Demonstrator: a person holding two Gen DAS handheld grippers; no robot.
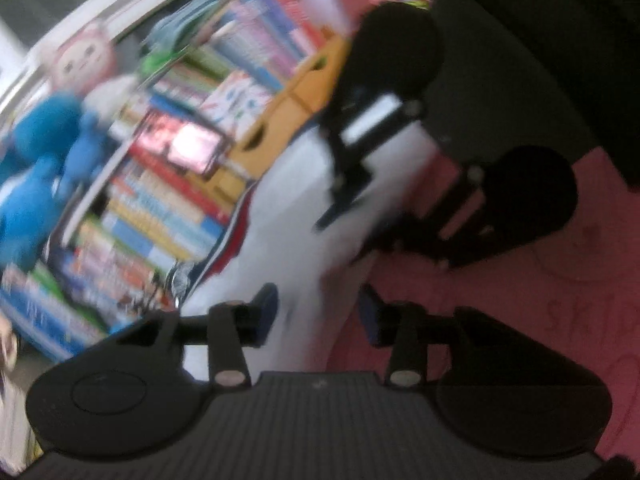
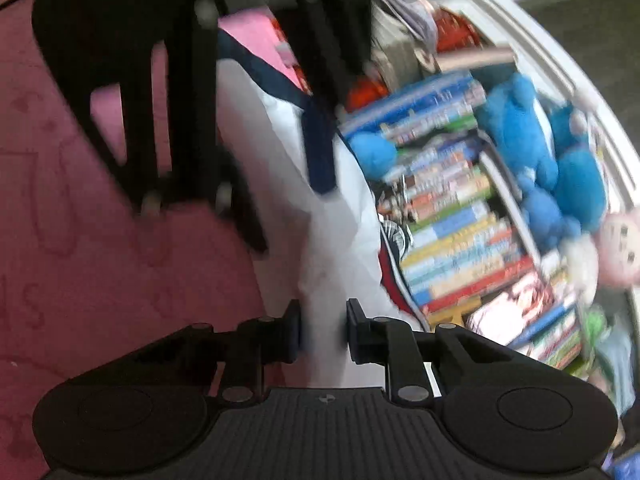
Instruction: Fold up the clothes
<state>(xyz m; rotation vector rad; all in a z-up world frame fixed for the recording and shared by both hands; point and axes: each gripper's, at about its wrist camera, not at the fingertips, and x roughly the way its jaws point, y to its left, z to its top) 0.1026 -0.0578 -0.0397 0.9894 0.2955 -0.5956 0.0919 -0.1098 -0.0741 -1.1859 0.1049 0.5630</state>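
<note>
A white garment (image 1: pixel 304 216) with navy and red trim hangs stretched between both grippers above a pink mat (image 1: pixel 520 292). My left gripper (image 1: pixel 316 312) has its jaws around the garment's lower edge, with cloth between the blue pads. My right gripper (image 2: pixel 322 332) is shut on the same white garment (image 2: pixel 288 168); cloth fills the narrow gap between its pads. In the left wrist view the right gripper (image 1: pixel 400 92) shows ahead, and in the right wrist view the left gripper (image 2: pixel 160 92) shows ahead. Both views are blurred by motion.
A bookshelf packed with colourful books (image 1: pixel 168 184) stands behind the garment, also in the right wrist view (image 2: pixel 452 216). A blue plush toy (image 1: pixel 36 168) and a pink plush toy (image 1: pixel 84 56) sit on it. Yellow boxes (image 1: pixel 280 120) stand beside the books.
</note>
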